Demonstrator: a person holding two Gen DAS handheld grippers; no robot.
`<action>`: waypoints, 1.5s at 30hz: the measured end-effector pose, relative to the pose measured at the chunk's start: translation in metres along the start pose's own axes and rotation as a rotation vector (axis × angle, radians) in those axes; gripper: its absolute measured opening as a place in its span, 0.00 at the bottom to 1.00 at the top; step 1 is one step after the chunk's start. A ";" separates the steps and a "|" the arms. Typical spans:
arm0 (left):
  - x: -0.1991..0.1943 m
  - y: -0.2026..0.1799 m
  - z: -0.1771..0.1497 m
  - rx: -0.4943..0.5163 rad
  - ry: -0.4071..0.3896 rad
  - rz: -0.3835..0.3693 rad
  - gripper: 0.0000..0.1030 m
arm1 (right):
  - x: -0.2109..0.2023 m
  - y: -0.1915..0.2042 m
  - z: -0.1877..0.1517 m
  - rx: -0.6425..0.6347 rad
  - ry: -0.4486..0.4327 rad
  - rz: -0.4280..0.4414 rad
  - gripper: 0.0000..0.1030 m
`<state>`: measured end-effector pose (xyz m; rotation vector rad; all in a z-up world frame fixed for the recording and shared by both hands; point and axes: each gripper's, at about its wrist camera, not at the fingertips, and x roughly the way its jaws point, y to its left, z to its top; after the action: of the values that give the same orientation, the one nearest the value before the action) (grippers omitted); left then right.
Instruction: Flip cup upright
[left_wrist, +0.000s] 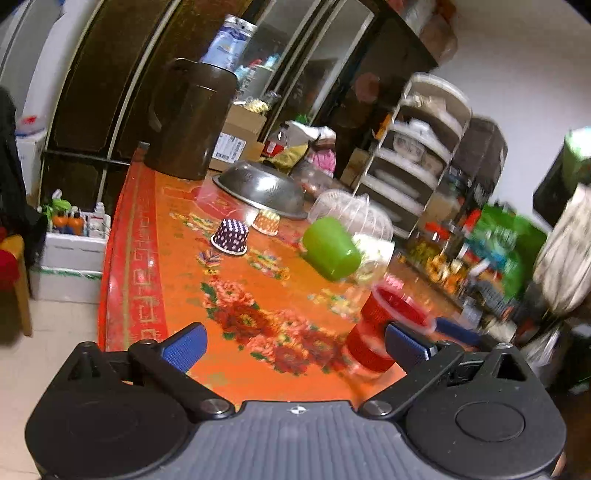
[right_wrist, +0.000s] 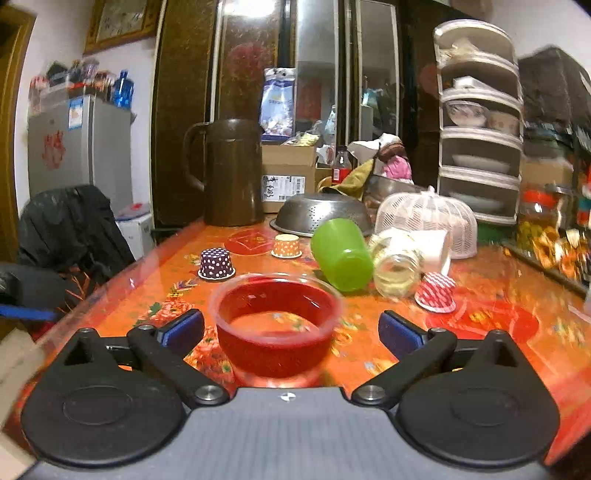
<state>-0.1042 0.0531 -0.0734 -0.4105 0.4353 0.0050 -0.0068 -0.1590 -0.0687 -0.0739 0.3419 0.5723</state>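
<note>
A clear red plastic cup (right_wrist: 275, 325) stands upright, mouth up, on the orange floral table (right_wrist: 498, 354). It sits between the wide-open blue-padded fingers of my right gripper (right_wrist: 291, 332), which do not touch it. In the left wrist view the same cup (left_wrist: 384, 332) stands at the right, just behind my right finger pad (left_wrist: 402, 345). My left gripper (left_wrist: 293, 345) is open and empty over the table (left_wrist: 177, 295). A blue pad of the other gripper shows beyond the cup (left_wrist: 458, 330).
A green cup (right_wrist: 341, 254) lies on its side behind the red cup, beside a tipped glass jar (right_wrist: 397, 269). Small upside-down paper cups: purple dotted (right_wrist: 216, 263), orange (right_wrist: 286, 246), red striped (right_wrist: 436, 292). A metal colander (right_wrist: 321, 214), brown jug (right_wrist: 231, 173) and white mesh cover (right_wrist: 428, 218) stand behind.
</note>
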 end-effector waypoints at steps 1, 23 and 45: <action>0.000 -0.004 0.000 0.031 0.007 0.012 1.00 | -0.009 -0.007 0.000 0.024 -0.001 0.011 0.99; -0.040 -0.124 0.034 0.253 0.082 0.043 1.00 | -0.082 -0.055 0.062 0.095 0.188 -0.004 0.99; -0.031 -0.129 0.035 0.266 0.118 0.081 1.00 | -0.082 -0.050 0.061 0.075 0.155 0.033 0.99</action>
<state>-0.1062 -0.0497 0.0182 -0.1317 0.5607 0.0012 -0.0257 -0.2339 0.0149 -0.0401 0.5156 0.5870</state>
